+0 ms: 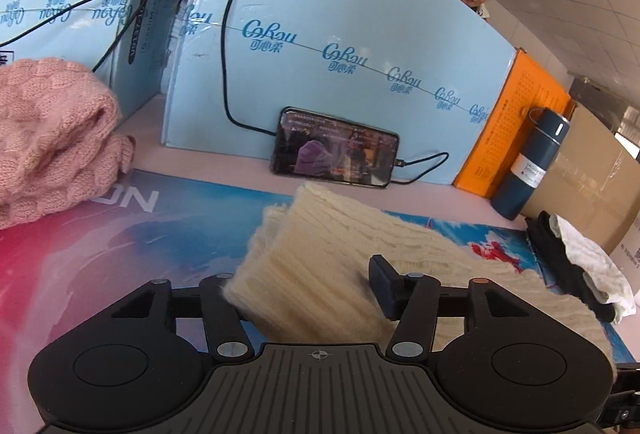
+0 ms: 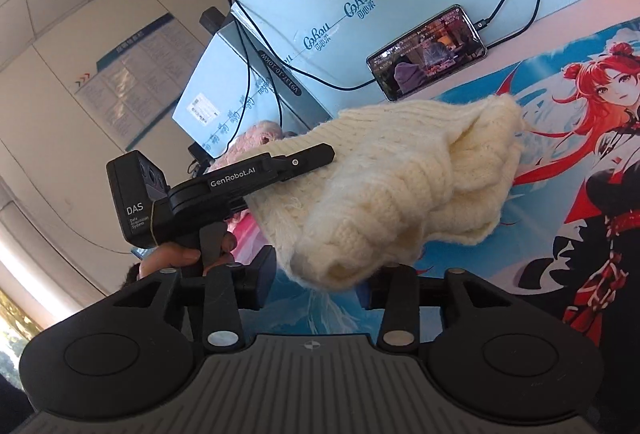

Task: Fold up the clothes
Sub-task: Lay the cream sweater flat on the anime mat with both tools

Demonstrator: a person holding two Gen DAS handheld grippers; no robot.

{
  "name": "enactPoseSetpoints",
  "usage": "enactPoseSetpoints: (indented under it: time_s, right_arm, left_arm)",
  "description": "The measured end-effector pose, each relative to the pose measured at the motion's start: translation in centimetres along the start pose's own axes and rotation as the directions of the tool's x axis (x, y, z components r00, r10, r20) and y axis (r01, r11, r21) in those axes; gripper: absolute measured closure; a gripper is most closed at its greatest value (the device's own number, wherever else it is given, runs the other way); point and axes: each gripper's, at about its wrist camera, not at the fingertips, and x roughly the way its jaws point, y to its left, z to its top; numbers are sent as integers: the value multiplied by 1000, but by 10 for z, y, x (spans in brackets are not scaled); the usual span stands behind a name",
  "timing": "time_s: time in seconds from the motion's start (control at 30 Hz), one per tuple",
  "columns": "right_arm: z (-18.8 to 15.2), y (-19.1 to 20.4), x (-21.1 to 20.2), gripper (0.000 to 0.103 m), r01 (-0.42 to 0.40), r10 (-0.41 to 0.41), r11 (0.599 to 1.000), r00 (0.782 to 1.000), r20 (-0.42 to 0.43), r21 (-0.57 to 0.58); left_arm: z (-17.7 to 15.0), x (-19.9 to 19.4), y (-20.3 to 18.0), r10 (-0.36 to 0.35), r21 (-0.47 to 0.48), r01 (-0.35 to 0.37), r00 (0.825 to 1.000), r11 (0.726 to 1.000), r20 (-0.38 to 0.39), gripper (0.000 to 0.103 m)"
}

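A cream ribbed knit garment (image 1: 320, 266) is held in the air between both grippers, above the printed mat (image 1: 100, 254). My left gripper (image 1: 304, 294) is shut on one edge of it; the left finger is hidden under the fabric. In the right wrist view the same garment (image 2: 400, 190) hangs bunched, with the left gripper's finger (image 2: 296, 162) clamped on its left side. My right gripper (image 2: 320, 282) is shut on its lower edge. A pink knit garment (image 1: 52, 138) lies folded at the left on the table.
Light blue cartons (image 1: 340, 46) stand along the back. A phone (image 1: 334, 152) on a cable leans against them. An orange box (image 1: 516, 126), a dark blue flask (image 1: 528, 166), a brown carton and a black and white cloth (image 1: 580, 266) are at the right.
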Motion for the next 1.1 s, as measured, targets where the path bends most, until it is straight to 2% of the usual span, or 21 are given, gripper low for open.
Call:
enactPoseSetpoints:
  time_s: [0.07, 0.13, 0.27, 0.4, 0.6, 0.8, 0.83, 0.9, 0.97, 1.03, 1.1]
  right_arm:
    - [-1, 1, -6, 42, 44, -44, 999, 999, 4, -30]
    - [-2, 0, -13, 31, 83, -83, 995, 997, 2, -51]
    - [1, -6, -33, 18, 205, -201, 976, 978, 52, -80]
    - [15, -19, -39, 17, 279, -271, 959, 955, 116, -51]
    - [44, -28, -6, 16, 300, -288, 951, 947, 145, -71]
    - [61, -39, 33, 17, 298, -290, 951, 952, 102, -86]
    - [61, -39, 36, 20, 310, -301, 947, 948, 103, -82]
    - [60, -41, 42, 49, 331, -323, 941, 940, 107, -74]
    - [59, -40, 40, 68, 346, -334, 935, 934, 126, -82]
    - [58, -39, 37, 78, 358, -343, 929, 927, 150, -93]
    - [58, -35, 30, 88, 341, -318, 934, 930, 184, -108]
  left_arm:
    - [0, -8, 5, 60, -5, -60, 998, 998, 26, 31]
    - [-1, -19, 11, 77, -13, -77, 996, 997, 50, 21]
    - [-7, -29, 13, 5, 2, -5, 999, 1000, 53, 12]
    - [-11, -32, -1, -83, 64, 81, 996, 995, 30, 11]
    - [-19, -36, -18, -222, 124, 220, 975, 968, 0, 6]
    - [-26, -23, -29, -201, 155, 211, 977, 965, -79, 5]
    - [-26, -22, -28, -199, 151, 210, 976, 966, -83, 5]
    - [-27, -21, -27, -201, 140, 211, 976, 967, -85, 4]
    - [-27, -21, -25, -205, 132, 215, 975, 968, -84, 3]
    - [-26, -21, -25, -205, 130, 215, 975, 968, -81, 3]
    - [-25, -22, -21, -216, 113, 223, 974, 968, -75, 3]
